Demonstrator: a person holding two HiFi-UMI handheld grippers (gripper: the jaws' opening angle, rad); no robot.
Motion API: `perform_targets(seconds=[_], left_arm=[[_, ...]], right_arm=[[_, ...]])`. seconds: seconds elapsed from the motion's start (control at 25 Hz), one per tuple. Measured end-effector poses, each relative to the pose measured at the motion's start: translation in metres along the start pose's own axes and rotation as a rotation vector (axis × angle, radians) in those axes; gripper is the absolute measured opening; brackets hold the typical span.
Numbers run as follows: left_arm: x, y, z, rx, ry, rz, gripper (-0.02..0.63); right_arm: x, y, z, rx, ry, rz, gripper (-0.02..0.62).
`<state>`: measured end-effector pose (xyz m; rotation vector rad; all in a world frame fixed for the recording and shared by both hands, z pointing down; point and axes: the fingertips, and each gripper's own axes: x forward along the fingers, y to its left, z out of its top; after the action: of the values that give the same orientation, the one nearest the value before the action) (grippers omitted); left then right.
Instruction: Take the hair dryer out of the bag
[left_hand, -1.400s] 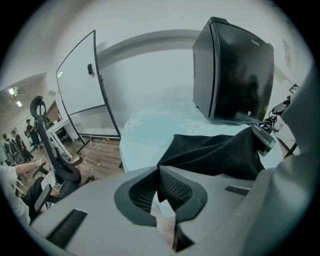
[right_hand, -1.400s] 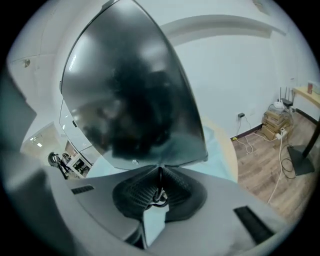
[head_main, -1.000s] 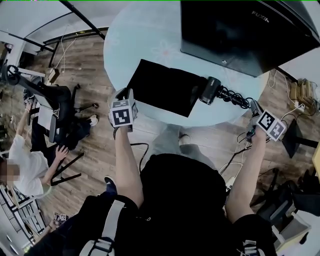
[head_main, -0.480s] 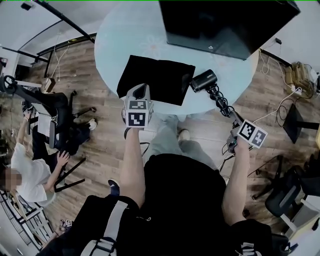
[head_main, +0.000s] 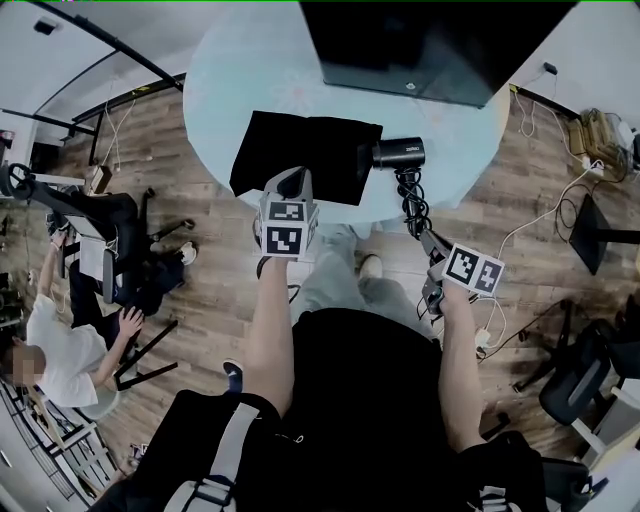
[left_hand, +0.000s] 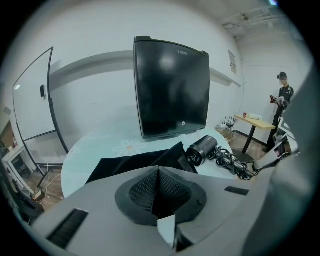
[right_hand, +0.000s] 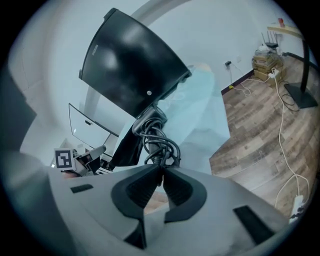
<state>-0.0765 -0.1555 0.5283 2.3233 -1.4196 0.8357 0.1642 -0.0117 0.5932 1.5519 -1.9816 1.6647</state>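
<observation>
The black bag (head_main: 300, 155) lies flat on the round pale table (head_main: 230, 80). The black hair dryer (head_main: 400, 152) lies outside it, against its right edge, on its side. Its coiled cord (head_main: 410, 205) hangs off the table's near rim. My right gripper (head_main: 428, 243) is shut on the lower end of that cord (right_hand: 157, 142); its jaws have just been opening a little, with the cord still between the tips. My left gripper (head_main: 290, 180) is shut at the bag's near edge. In the left gripper view the pads (left_hand: 145, 187) meet and nothing shows between them; the bag (left_hand: 130, 165) and dryer (left_hand: 201, 149) lie beyond.
A large black monitor (head_main: 420, 45) stands at the table's far side, just behind the bag. A person (head_main: 55, 340) crouches on the wooden floor at the left beside a dark chair (head_main: 110, 220). Cables and a power strip (head_main: 482, 338) lie on the floor at the right.
My right gripper has swung left and lower, to below the dryer, and the dryer has turned beside the bag. My left gripper has moved right along the bag's near edge.
</observation>
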Motion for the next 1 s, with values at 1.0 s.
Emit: perform_targets(seconds=[1.0], left_arm=[[0.001, 0.016, 0.062, -0.123, -0.136, -0.024, 0.006]], right_arm=[[0.066, 0.049, 0.037, -0.450, 0.094, -0.145, 0.130]])
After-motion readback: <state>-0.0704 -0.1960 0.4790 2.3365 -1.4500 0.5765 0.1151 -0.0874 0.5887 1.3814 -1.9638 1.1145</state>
